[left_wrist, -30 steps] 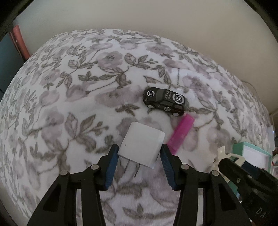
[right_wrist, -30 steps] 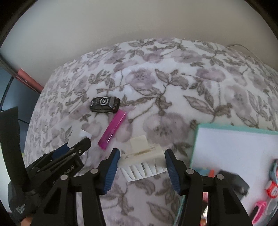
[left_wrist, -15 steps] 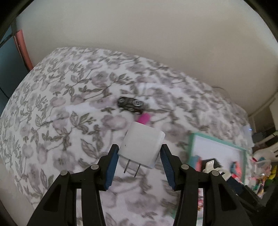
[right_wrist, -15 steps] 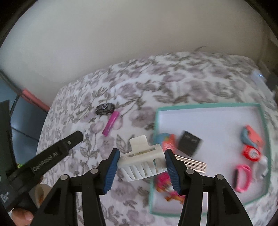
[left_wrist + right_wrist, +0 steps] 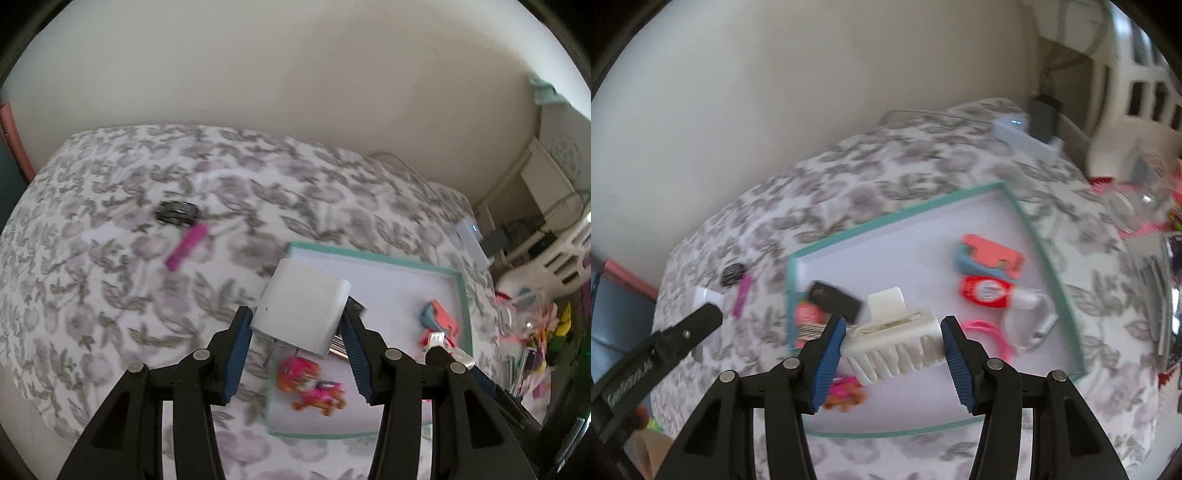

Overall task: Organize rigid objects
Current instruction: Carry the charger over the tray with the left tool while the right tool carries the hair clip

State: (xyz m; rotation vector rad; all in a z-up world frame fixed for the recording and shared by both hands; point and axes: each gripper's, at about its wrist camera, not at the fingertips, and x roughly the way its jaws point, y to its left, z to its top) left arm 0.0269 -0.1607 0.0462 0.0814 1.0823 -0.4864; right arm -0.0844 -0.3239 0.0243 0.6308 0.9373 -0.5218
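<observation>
The left tool (image 5: 297, 330) is closed on a white charger plug (image 5: 303, 308), its blue pads pressed against the plug's two sides and the metal prongs pointing down toward the lower centre of the frame. The plug hangs above the left edge of a teal-rimmed tray (image 5: 463, 295) that lies on a bed with a grey flowered cover (image 5: 110, 288). The right tool (image 5: 892, 343) is closed on a white hair claw clip (image 5: 894, 343), gripped at both ends with its teeth pointing down, held over the lower middle of the same tray (image 5: 1045, 254). In the right wrist view, the tray holds a black box (image 5: 833, 301) near its left edge, a red round item (image 5: 984, 291) and a coral and blue piece (image 5: 990, 256) toward the right, a pink band (image 5: 988, 332) and a white item (image 5: 1032, 317) at the lower right, and a blurred pink and orange toy (image 5: 846, 393) at the lower left. On the bed cover to the left of the tray, in the left wrist view, a black toy car (image 5: 176, 211) lies in the upper left and a pink stick (image 5: 186, 245) lies just below and right of it, both well apart from the tray. The left tool's black arm (image 5: 661, 343) shows at the left edge of the right wrist view. Much of the scene is blurred.
</observation>
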